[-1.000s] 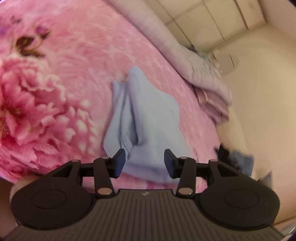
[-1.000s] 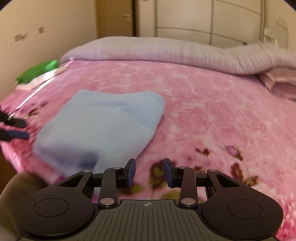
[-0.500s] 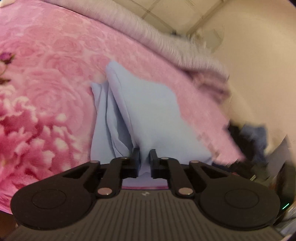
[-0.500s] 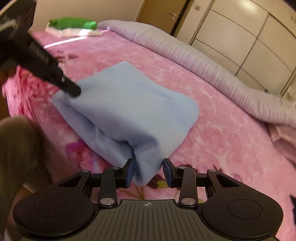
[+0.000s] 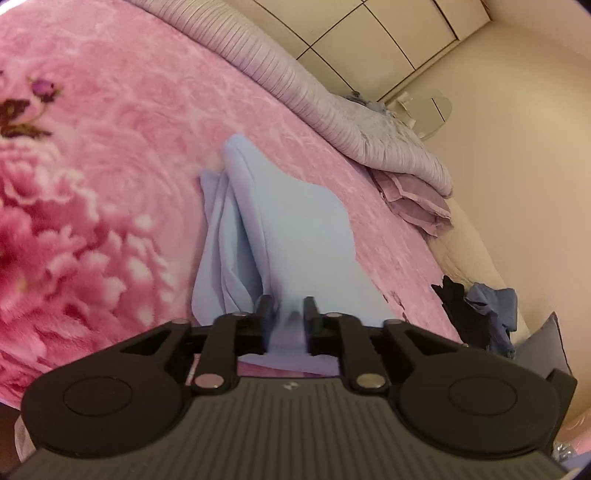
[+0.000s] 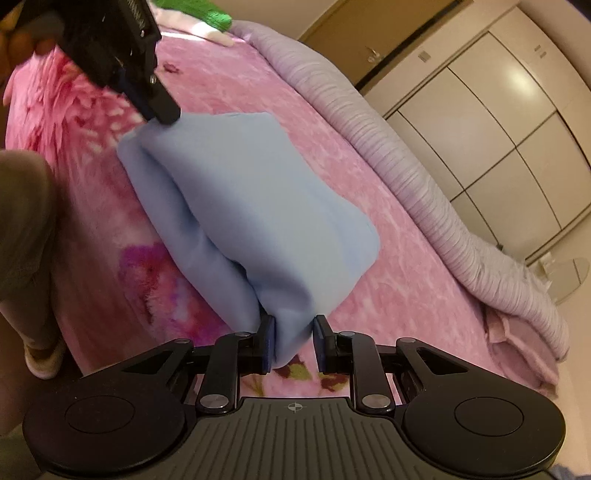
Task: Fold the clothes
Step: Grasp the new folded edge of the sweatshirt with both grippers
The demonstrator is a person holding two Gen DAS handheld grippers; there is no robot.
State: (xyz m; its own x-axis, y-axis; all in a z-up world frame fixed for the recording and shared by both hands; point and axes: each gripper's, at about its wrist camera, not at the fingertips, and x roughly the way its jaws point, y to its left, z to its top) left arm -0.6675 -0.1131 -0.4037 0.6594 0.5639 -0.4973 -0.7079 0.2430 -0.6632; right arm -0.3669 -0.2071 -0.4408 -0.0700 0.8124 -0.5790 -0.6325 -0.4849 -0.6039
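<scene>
A folded light blue garment (image 5: 295,221) lies on the pink floral bedspread (image 5: 110,147). My left gripper (image 5: 288,314) is shut on the garment's near corner, with cloth bunched between its fingers. In the right wrist view the same garment (image 6: 251,192) is a thick folded bundle. My right gripper (image 6: 291,332) has the bundle's near corner between its fingers; the left finger touches the cloth and a small gap shows at the right finger. The left gripper (image 6: 162,110) also shows there, pinching the far corner.
A rolled lilac quilt (image 6: 424,177) runs along the far side of the bed, with folded lilac cloth (image 5: 413,199) at its end. Dark and blue clothes (image 5: 476,314) lie heaped beyond the bed's edge. A green item (image 6: 199,11) lies at the far corner. Wardrobe doors (image 6: 517,110) stand behind.
Both grippers moved in on the blue garment. The left one closed on one corner. The right one brought its fingers around the opposite corner and narrowed.
</scene>
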